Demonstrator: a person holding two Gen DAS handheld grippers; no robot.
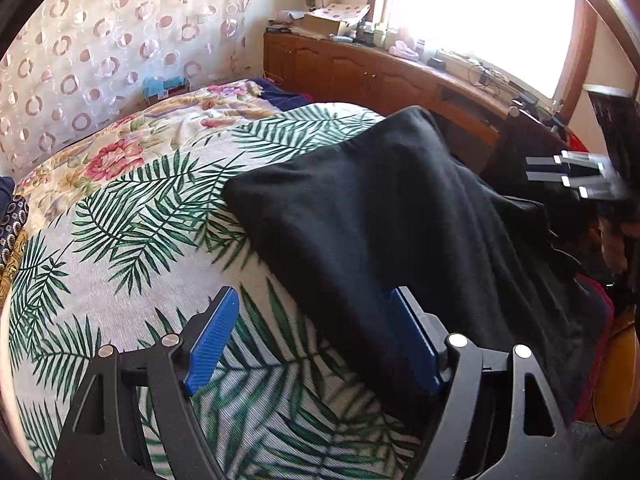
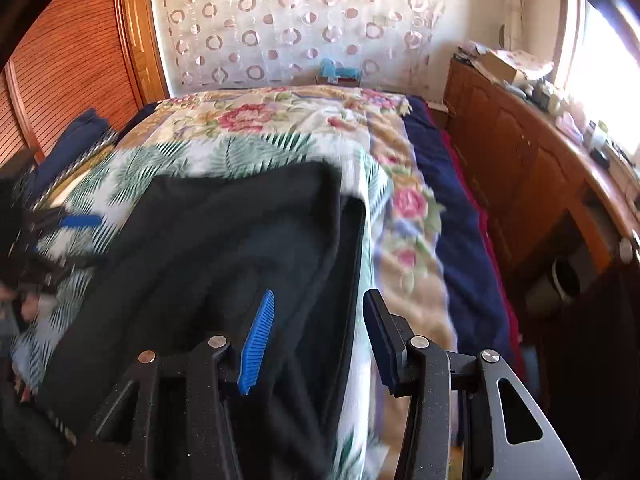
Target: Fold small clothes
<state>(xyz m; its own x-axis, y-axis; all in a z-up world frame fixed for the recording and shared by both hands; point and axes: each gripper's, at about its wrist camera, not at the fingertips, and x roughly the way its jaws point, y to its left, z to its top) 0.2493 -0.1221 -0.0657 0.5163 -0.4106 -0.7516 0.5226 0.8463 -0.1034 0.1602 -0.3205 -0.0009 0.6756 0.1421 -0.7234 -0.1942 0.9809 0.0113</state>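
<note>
The black garment [image 1: 380, 220] lies spread on the bed, on top of a palm-leaf sheet [image 1: 132, 248], with its long axis running away from both cameras toward the far end of the bed. In the left wrist view its near left edge slants from the far left corner down toward the left tongs [image 1: 316, 344], so the cloth sits ahead and to the right of them; the right blue finger [image 1: 412, 344] is over or against that edge, the left finger [image 1: 212, 344] over bare sheet. These tongs stand wide open and hold nothing.

In the right wrist view the garment [image 2: 224, 264] fills the ground ahead and to the left of the right tongs [image 2: 320, 336]. Its right edge, which looks doubled into a thick border, runs between the two fingers. These tongs are open too, narrower than the left pair, with nothing clamped yet. I judge the right tongs nearer to a grip, since the edge already lies inside their gap.

Farther right, a wooden cabinet [image 2: 520, 168] runs along the window wall, its top littered with boxes and small items too blurred to name. No container holds any clothing here.
</note>
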